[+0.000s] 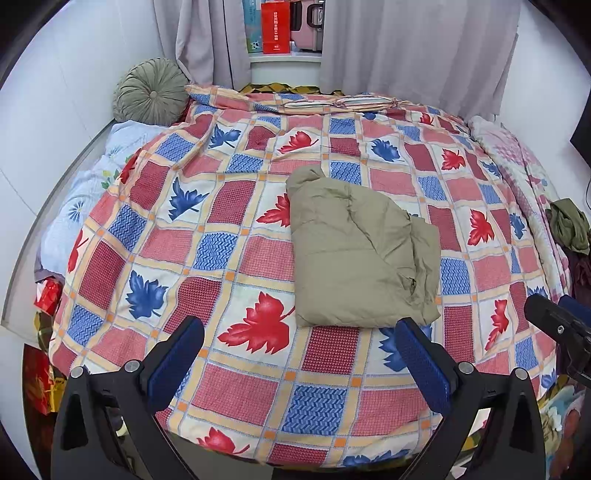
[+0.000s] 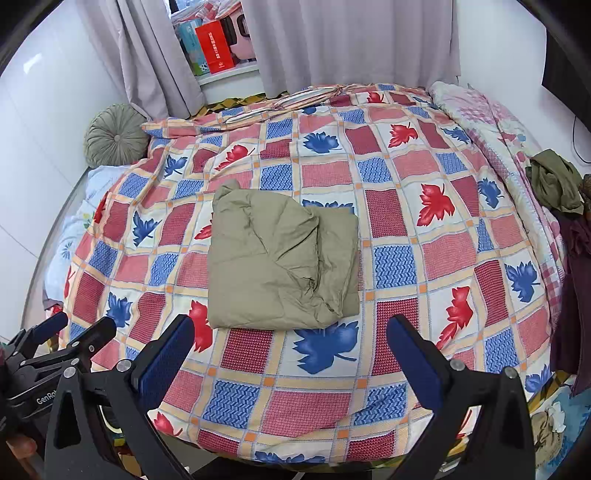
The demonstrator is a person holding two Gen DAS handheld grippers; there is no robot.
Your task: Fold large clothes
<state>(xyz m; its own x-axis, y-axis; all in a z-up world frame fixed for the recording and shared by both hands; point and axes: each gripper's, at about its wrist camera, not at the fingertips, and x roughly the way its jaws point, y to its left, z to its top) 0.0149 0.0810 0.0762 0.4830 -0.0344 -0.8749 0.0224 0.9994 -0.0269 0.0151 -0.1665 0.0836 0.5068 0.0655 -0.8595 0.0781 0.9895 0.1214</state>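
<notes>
A khaki garment (image 1: pixel 354 254) lies folded into a rough rectangle on the bed's leaf-patterned quilt (image 1: pixel 236 236); it also shows in the right wrist view (image 2: pixel 280 258). My left gripper (image 1: pixel 299 328) is open and empty, held above the near side of the bed just short of the garment's near edge. My right gripper (image 2: pixel 291 325) is open and empty, also just short of that edge. The right gripper's tip shows at the right edge of the left wrist view (image 1: pixel 554 321). The left gripper shows at the lower left of the right wrist view (image 2: pixel 55 343).
A round green cushion (image 1: pixel 151 92) leans at the far left corner. A pile of dark olive and maroon clothes (image 2: pixel 557 184) lies on the right edge of the bed. Grey curtains (image 2: pixel 351 40) and a shelf with a red box (image 1: pixel 275 27) stand behind. A white wall runs along the left.
</notes>
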